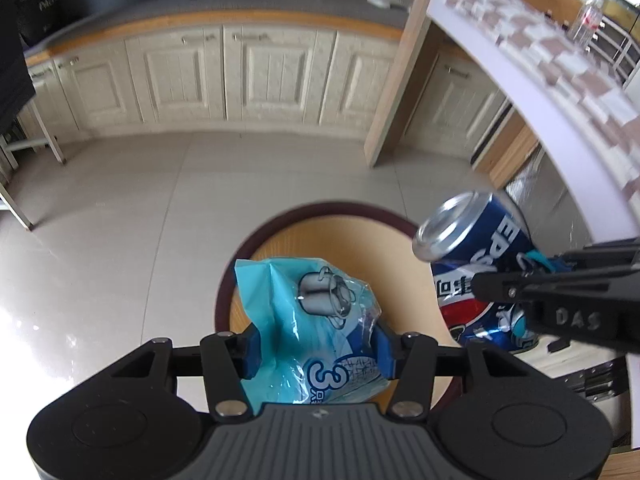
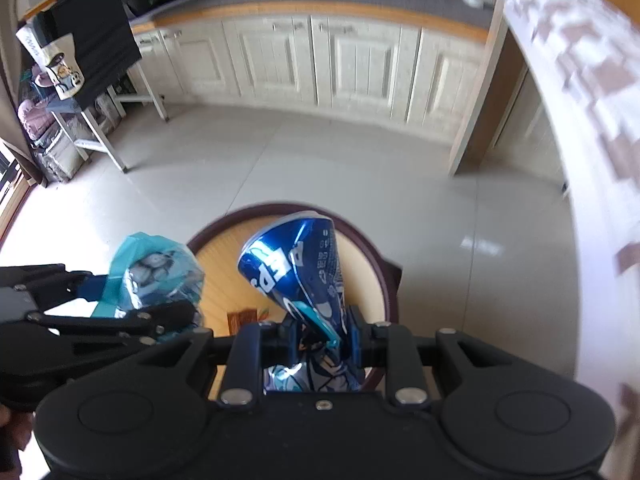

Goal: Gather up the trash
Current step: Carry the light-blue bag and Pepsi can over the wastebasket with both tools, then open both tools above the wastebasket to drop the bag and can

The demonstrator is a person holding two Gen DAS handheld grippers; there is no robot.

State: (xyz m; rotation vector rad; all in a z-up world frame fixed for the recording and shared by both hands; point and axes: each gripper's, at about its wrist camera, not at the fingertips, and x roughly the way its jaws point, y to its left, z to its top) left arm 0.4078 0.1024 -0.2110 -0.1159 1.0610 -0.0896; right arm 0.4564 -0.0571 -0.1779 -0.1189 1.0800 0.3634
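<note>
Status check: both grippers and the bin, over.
Left gripper shut on teal wrapper. Right gripper shut on crushed can. Both above open bin, nothing blocking.

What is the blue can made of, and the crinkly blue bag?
The Pepsi can looks like thin shiny metal, probably aluminium: its silver rim gleams and its lower part is crushed between the right gripper's jaws. The teal bag looks like thin glossy plastic film: it wrinkles, glints, and has a see-through patch.
</note>
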